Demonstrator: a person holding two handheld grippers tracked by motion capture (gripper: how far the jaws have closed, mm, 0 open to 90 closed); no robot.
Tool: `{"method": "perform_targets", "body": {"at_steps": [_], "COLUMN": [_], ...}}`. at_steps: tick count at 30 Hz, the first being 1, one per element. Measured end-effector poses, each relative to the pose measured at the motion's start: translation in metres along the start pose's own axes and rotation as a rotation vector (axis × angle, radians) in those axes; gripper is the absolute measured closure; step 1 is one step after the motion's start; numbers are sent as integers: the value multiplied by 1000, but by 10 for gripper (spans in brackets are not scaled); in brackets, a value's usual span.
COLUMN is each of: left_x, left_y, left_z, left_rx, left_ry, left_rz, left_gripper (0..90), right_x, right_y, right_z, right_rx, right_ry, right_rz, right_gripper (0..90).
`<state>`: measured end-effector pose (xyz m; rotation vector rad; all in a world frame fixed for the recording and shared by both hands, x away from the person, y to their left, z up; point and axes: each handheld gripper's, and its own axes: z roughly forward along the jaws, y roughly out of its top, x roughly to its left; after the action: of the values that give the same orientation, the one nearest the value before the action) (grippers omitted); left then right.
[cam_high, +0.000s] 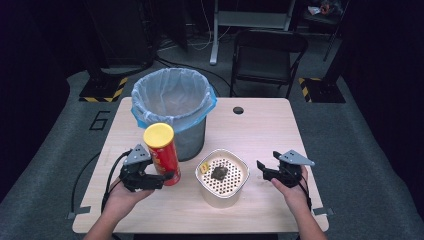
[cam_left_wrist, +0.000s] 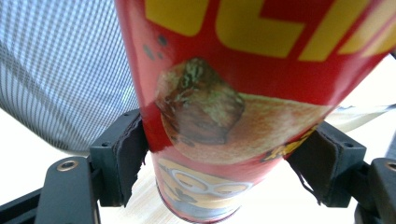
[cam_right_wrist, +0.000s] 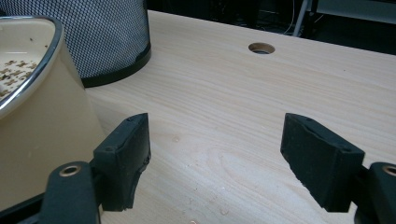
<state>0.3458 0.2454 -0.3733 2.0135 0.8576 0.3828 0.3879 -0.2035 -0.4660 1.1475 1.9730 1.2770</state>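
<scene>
Red cardboard crisp tube (cam_high: 163, 151) with its yellow lid is clamped in your left gripper (cam_high: 167, 177), beside the mesh bin (cam_high: 172, 107); dropping it in remains. Right gripper (cam_right_wrist: 217, 154) gapes, holding nothing.

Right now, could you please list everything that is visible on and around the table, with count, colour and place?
Chip can: one, red with yellow lid, front left of table, clamped upright in the left gripper.
Waste bin: one, dark mesh with pale blue bag liner, back left of table.
Container: one, cream, with perforated insert, front centre; a dark scrap and a yellow scrap lie inside.
Table: one, light wood, with a cable hole.
Chair: one, black, behind the table.
Left gripper: black, shut on the can.
Right gripper: black, open, right of the container.
</scene>
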Motion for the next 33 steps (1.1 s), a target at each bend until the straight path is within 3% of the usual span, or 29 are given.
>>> {"method": "perform_targets", "body": {"at_steps": [8, 11, 17, 23, 29, 33], "left_x": [-10, -11, -10, -10, -9, -4], "left_y": [45, 61, 85, 115, 151, 170], "left_z": [-26, -34, -45, -58, -75, -76], "left_rx": [-8, -10, -28, -15, -41, -36], "left_ry": [-19, -16, -48, -38, -28, -3], "left_rz": [26, 33, 33, 33, 53, 70], "left_gripper": [235, 235, 235, 235, 235, 235], "right_x": [0, -1, -2, -2, -3, -2], "right_y": [-1, -1, -2, -3, -4, -4], "right_z": [1, 0, 1, 1, 2, 2], "right_rx": [3, 5, 8, 12, 16, 19], "right_ry": [-3, -4, -3, -2, 0, 1], "right_rz": [7, 7, 15, 15, 20, 21], "right_gripper": [237, 237, 237, 237, 237, 237]}}
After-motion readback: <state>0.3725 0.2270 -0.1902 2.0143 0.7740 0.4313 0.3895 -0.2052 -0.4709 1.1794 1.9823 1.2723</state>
